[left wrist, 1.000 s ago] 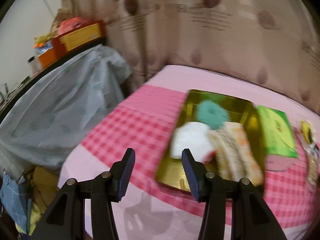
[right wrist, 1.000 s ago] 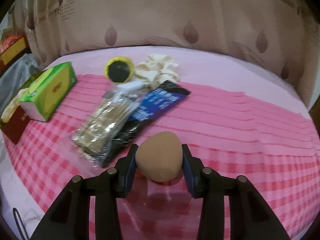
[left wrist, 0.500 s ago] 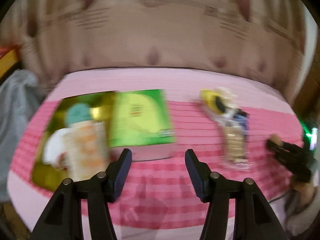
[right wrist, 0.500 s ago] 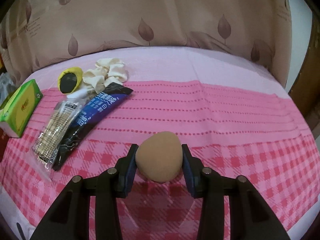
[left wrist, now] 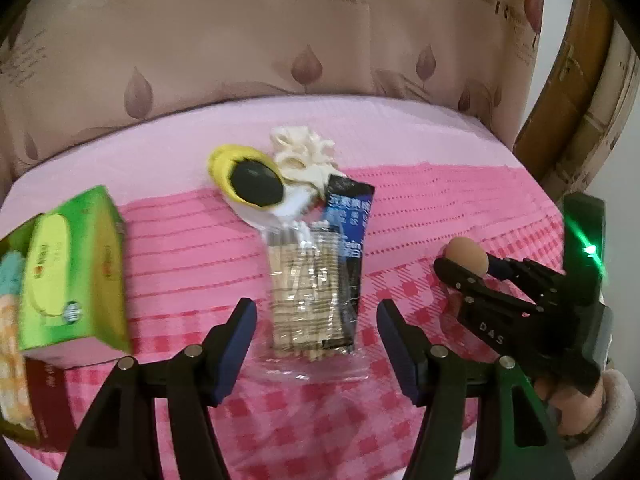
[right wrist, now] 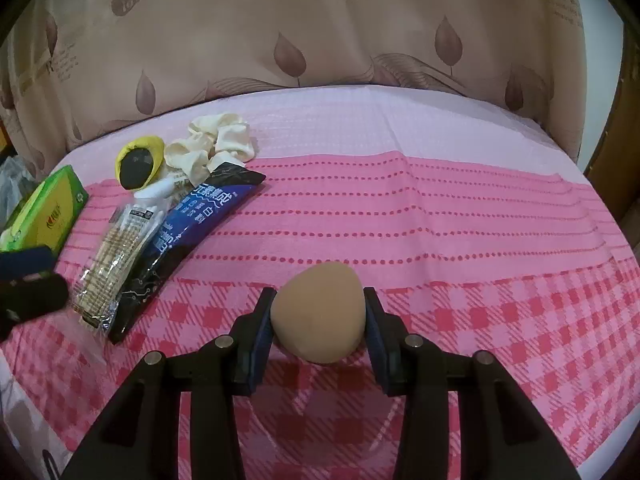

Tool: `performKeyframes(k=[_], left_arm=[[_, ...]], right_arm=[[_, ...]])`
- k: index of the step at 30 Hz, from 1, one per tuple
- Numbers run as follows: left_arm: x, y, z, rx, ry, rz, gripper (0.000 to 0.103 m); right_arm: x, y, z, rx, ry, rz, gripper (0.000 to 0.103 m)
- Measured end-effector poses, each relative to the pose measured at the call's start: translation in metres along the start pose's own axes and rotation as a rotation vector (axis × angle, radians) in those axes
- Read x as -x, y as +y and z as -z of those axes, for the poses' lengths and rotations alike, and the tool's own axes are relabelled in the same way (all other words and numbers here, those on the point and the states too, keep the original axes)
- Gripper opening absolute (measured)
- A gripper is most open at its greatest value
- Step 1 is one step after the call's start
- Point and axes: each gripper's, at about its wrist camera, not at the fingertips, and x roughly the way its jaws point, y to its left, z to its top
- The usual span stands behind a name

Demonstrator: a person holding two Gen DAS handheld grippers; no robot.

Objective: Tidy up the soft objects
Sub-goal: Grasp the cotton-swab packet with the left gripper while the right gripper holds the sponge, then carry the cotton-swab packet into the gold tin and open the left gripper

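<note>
Two grippers: right gripper [right wrist: 318, 330] clamps tan egg-shaped sponge [right wrist: 318, 316]; left gripper [left wrist: 316, 344] opening, empty, clear swab pack [left wrist: 304, 288] ahead. "DAS" readable only in left view.

The right tongs [right wrist: 320, 324] clamp a tan egg-shaped sponge [right wrist: 318, 312] over the checked near part of the pink cloth [right wrist: 440, 220]. Near the cloth's left edge lie a clear packet of sticks [right wrist: 108, 264], a dark blue sachet [right wrist: 180, 240], a yellow-rimmed black puff [right wrist: 138, 164], a cream scrunchie [right wrist: 216, 140] and a green box [right wrist: 44, 208].
</note>
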Motion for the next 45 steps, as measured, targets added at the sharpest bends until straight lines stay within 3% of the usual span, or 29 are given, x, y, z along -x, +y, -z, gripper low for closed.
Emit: performKeyframes(k=[10, 18, 23, 25, 45], left_arm=[[-0.045, 0.001, -0.004, -0.013, 0.071, -0.058, 0.064], [-0.045, 0.019, 0.005, 0.016, 0.047, -0.037, 0.064], [-0.04, 0.032, 0.01, 0.058, 0.039, -0.01, 0.031], [-0.037, 0.033, 0.01, 0.055, 0.033, -0.017, 0.025], [0.009, 0.047, 0.013, 0.082, -0.028, -0.056, 0.021]], right_arm=[[0.0, -0.002, -0.001, -0.017, 0.004, -0.018, 0.039], [0.0, -0.001, -0.001, -0.017, 0.005, -0.018, 0.039], [0.0, -0.001, -0.001, -0.018, 0.005, -0.017, 0.039], [0.0, 0.0, -0.001, -0.017, 0.005, -0.017, 0.039], [-0.001, 0.001, -0.001, -0.017, 0.007, -0.015, 0.04]])
